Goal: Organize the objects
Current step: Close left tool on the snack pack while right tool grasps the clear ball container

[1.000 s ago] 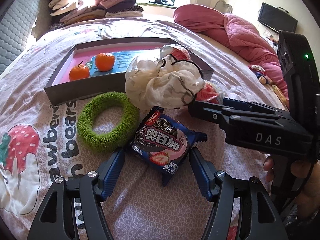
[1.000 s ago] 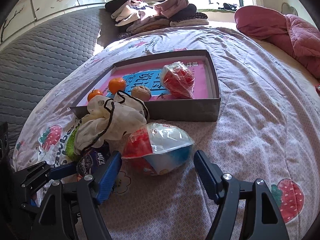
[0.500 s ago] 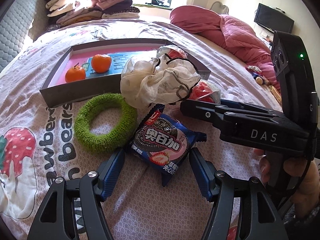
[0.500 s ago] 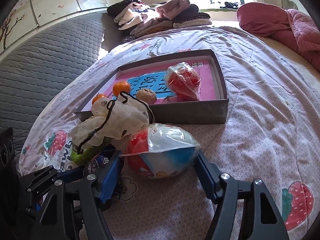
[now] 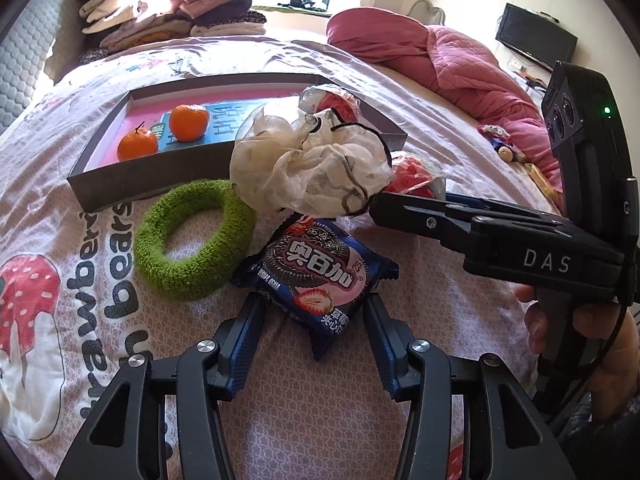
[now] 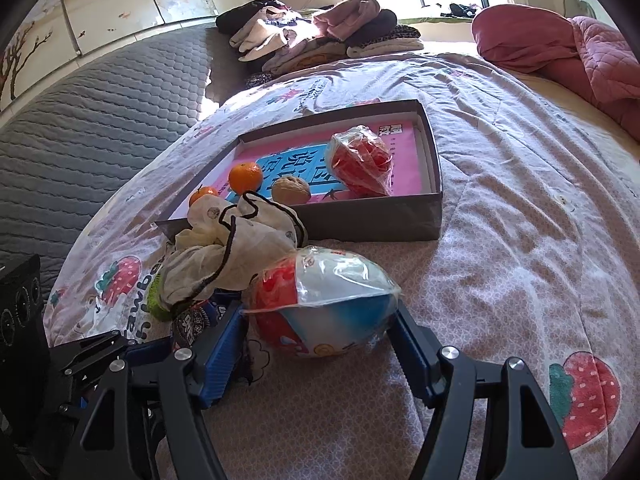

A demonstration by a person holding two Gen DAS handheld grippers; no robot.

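My left gripper [image 5: 314, 308] is open, its blue fingers on either side of a blue cookie packet [image 5: 316, 270] lying on the bedsheet. My right gripper [image 6: 320, 334] has its fingers closed against a bagged red, white and blue toy [image 6: 322, 308]; the toy also shows in the left wrist view [image 5: 416, 178]. A green fuzzy ring [image 5: 194, 240] and a crumpled cream drawstring bag [image 5: 310, 170] lie beside them. A grey box [image 6: 376, 220] holds two oranges [image 5: 188, 122], a walnut [image 6: 291, 189] and a bagged red item [image 6: 362, 164].
Folded clothes [image 6: 320, 32] are stacked at the head of the bed. A pink quilt [image 5: 452, 60] lies at the right side. A grey quilted headboard [image 6: 80, 120] runs along the left. The strawberry-print sheet [image 6: 520, 240] right of the box is bare.
My right gripper moved forward around the bagged toy and its fingers narrowed onto it. My left gripper stayed around the cookie packet.
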